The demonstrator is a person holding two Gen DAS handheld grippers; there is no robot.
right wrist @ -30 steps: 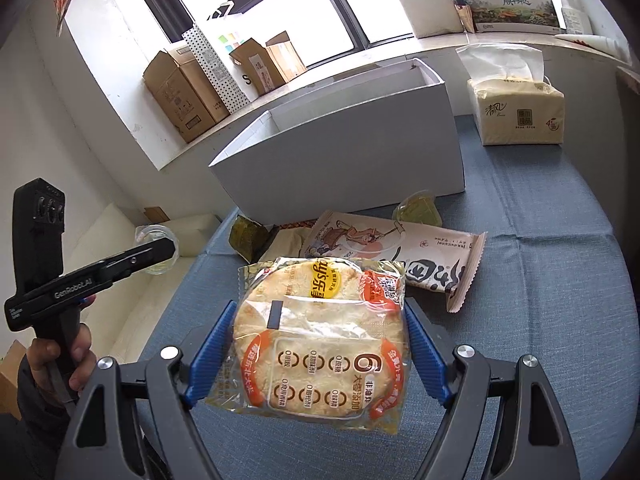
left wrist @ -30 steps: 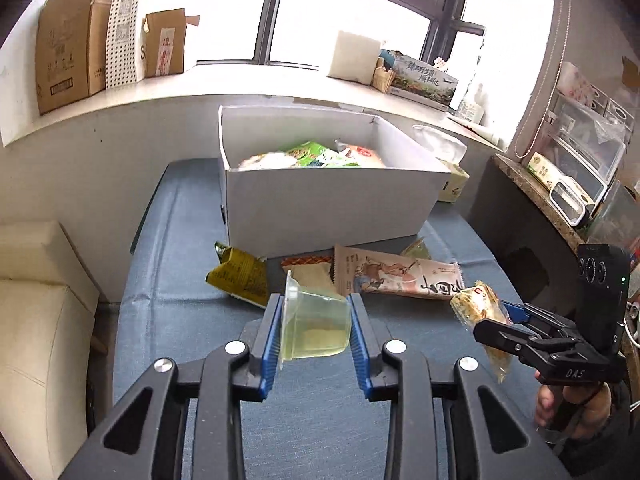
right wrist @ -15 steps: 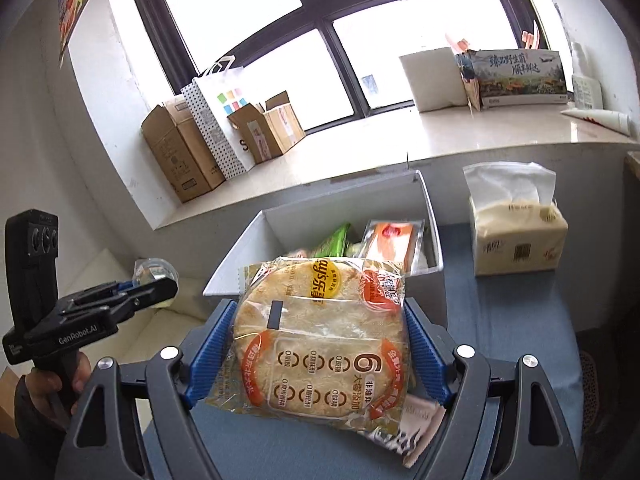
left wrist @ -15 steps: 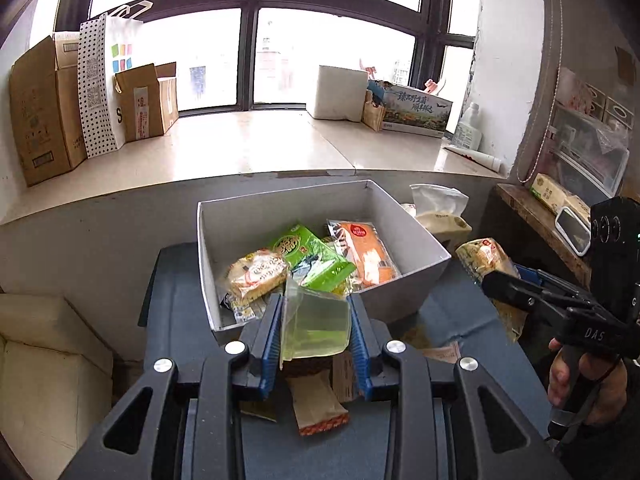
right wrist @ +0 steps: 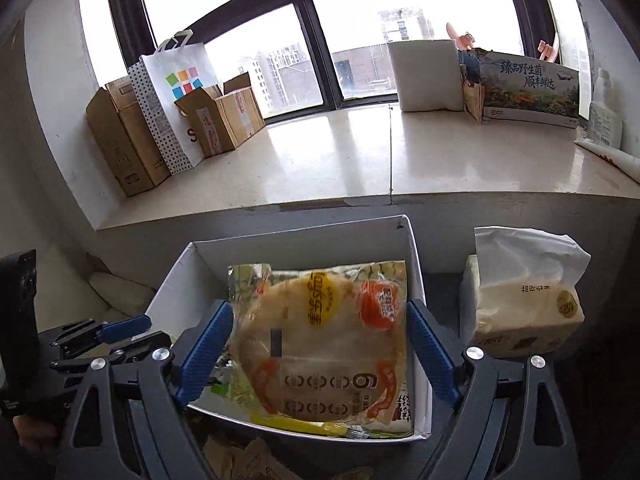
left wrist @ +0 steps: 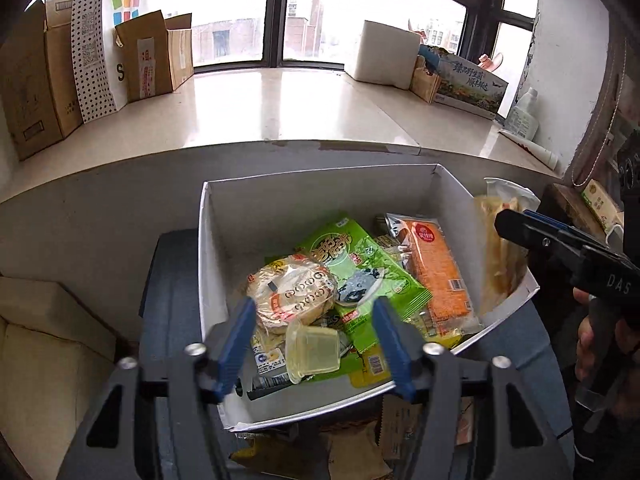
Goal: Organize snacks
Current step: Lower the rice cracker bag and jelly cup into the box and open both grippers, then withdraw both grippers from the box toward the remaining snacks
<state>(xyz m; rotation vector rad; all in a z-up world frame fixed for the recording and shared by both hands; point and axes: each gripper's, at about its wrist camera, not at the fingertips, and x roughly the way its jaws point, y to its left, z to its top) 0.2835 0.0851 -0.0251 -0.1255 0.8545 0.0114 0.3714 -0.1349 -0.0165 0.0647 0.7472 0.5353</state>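
Observation:
The white box (left wrist: 212, 240) holds several snack packs: a green bag (left wrist: 360, 268), an orange pack (left wrist: 438, 264) and a round cracker pack (left wrist: 290, 288). My left gripper (left wrist: 316, 344) is open above the box's near side; a clear jelly cup (left wrist: 314, 350) lies loose between its blue pads, apart from both. My right gripper (right wrist: 320, 352) is open over the box (right wrist: 176, 280); a cracker pack (right wrist: 324, 340) sits between its spread pads, touching neither. That gripper also shows in the left wrist view (left wrist: 520, 224) at the box's right wall.
A tissue pack (right wrist: 520, 304) stands right of the box on the blue-covered table (left wrist: 168, 304). More snack packs (left wrist: 360, 448) lie in front of the box. Cardboard boxes (left wrist: 152, 56) and a paper bag stand on the windowsill behind. A cream seat is at left.
Both grippers rose and moved forward over the box. Both have opened: the jelly cup has dropped from the left pads into the box, and the cracker pack has come free of the right pads.

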